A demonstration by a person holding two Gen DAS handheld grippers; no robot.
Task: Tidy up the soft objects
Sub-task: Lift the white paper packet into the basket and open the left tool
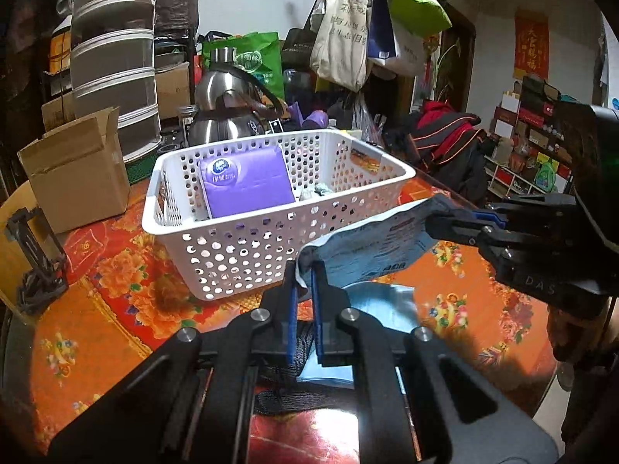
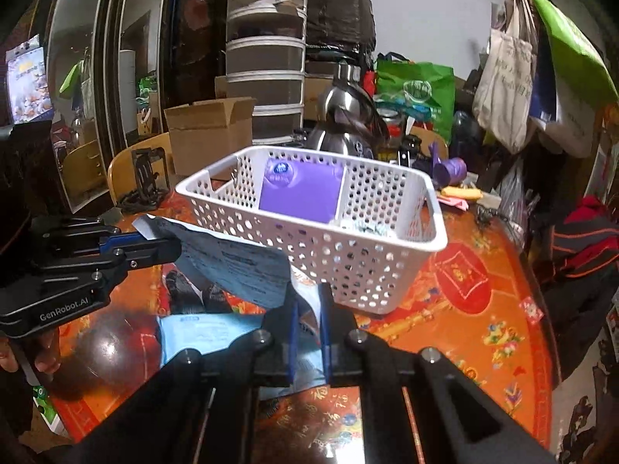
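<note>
Steel kettle [image 1: 226, 112], cardboard box [image 1: 77, 170]

The basket [image 1: 271, 228] is white, dotted all over with round holes. The pack [image 1: 247, 187] inside it is purple with a round dark blue badge. The packet [image 1: 371, 247] is pale blue with dark print. The tablecloth [image 1: 127, 286] is red and orange with a flower pattern. The box [image 1: 77, 170] is plain brown.
</note>
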